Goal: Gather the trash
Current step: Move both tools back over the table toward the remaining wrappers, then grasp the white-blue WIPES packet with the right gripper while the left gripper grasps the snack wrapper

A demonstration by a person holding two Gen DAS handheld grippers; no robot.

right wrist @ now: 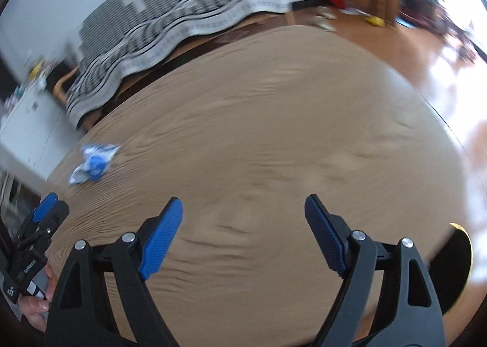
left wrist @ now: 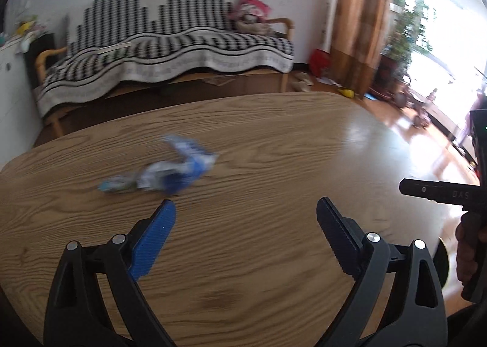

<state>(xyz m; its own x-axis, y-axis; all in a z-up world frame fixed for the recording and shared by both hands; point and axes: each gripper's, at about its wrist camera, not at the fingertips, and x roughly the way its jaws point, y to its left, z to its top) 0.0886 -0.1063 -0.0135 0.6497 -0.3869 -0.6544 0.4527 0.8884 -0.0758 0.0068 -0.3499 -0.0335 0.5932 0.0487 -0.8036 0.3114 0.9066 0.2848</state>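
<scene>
Blue ribbed pads tip both tools. The left gripper (left wrist: 246,210) has its jaws spread wide w/ nothing between them, hovering over a light wood-grain table (left wrist: 274,146). The right gripper (right wrist: 243,205) is likewise spread wide & empty above the same tabletop.

Just beyond the left gripper's left pad, apart from it, lies a crumpled blue & white wrapper (left wrist: 158,173), flat on the table. In the right wrist view the wrapper sits far left, near the table's edge, well apart from the right gripper.

At the left wrist view's right edge, a hand (left wrist: 470,255) grips a black tool handle.

Past the table: wood floor, then a sofa (left wrist: 170,42) under a black & white patterned throw against a white wall. Right of it, a brown curtain (left wrist: 359,21) & bright window w/ plants. Both views are motion-blurred.
</scene>
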